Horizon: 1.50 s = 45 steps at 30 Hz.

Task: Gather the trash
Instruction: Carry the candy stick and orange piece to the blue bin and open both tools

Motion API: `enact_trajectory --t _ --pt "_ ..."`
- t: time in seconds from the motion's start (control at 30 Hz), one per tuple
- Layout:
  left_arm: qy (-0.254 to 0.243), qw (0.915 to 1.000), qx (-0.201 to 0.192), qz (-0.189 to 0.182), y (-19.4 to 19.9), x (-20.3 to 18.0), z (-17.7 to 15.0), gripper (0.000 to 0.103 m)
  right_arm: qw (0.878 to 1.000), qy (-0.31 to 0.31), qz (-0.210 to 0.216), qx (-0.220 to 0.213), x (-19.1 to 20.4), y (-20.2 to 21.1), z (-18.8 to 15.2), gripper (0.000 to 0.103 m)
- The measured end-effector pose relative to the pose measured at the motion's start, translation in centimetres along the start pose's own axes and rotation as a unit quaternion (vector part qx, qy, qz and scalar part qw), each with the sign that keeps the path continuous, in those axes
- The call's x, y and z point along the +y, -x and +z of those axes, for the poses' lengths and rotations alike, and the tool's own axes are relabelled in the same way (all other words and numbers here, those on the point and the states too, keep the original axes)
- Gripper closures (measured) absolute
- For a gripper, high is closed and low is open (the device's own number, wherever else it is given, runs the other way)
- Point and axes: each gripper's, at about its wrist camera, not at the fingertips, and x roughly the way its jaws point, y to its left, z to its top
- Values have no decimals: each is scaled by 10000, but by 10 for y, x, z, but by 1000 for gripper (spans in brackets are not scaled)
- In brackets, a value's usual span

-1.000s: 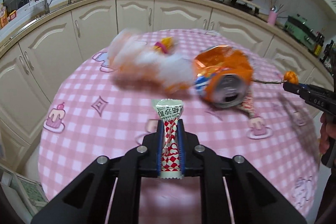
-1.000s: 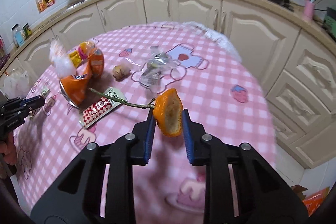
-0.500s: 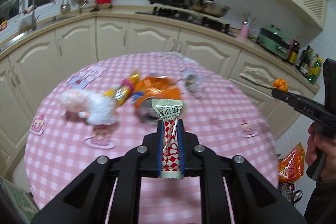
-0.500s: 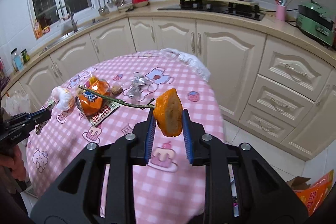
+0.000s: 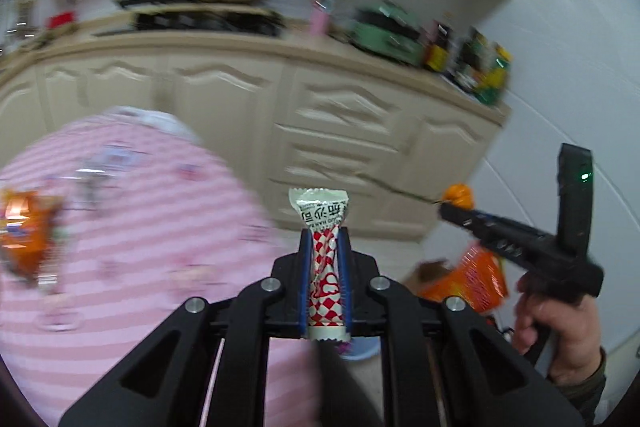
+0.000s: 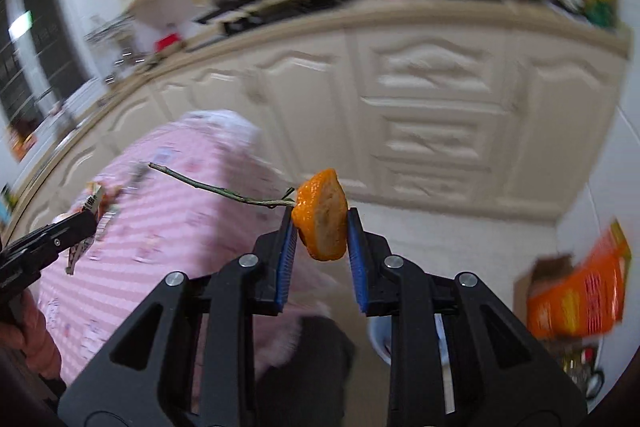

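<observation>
My left gripper [image 5: 325, 247] is shut on a red-and-white checked candy wrapper [image 5: 323, 263] whose silver end sticks up past the fingertips. My right gripper [image 6: 320, 223] is shut on an orange peel [image 6: 322, 215] with a thin green twig [image 6: 224, 191] jutting out to the left. Both are held in the air past the edge of the pink checked table [image 5: 132, 235]. In the left wrist view the right gripper [image 5: 452, 205] shows at the right with the orange peel [image 5: 458, 195] at its tip. A crushed orange can [image 5: 24, 231] lies blurred on the table at far left.
Cream cabinets [image 5: 344, 131] and a cluttered counter [image 5: 400, 39] run behind. An orange bag [image 6: 580, 295] and a cardboard box sit on the floor at the right near a white wall. A pale round rim [image 6: 380, 339] shows low between the right gripper's arms. A hand [image 5: 560, 331] holds the right gripper.
Both grippers have swung right, away from the table toward the cabinets and floor, still carrying the wrapper and the peel. The table's trash has slid to the left edge of both views.
</observation>
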Motion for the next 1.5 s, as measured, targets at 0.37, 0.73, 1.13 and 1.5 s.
enact_trajectory --t 0.37,0.73,1.13,1.5 --pt "-137 9877 1476 -495 -179 -82 -47 91 9820 -1424 -305 1203 -129 -89 -69 78" --pt "-43 9775 2096 -223 -284 -91 -69 33 9549 -2363 -420 1748 -189 -150 -109 9" --pt "3 9851 1712 186 -254 -84 -55 12 9539 -2575 -593 1422 -204 -123 -99 6" --pt "-17 9924 1212 190 -193 -84 -34 12 9699 -2197 -368 984 -157 -86 -59 6"
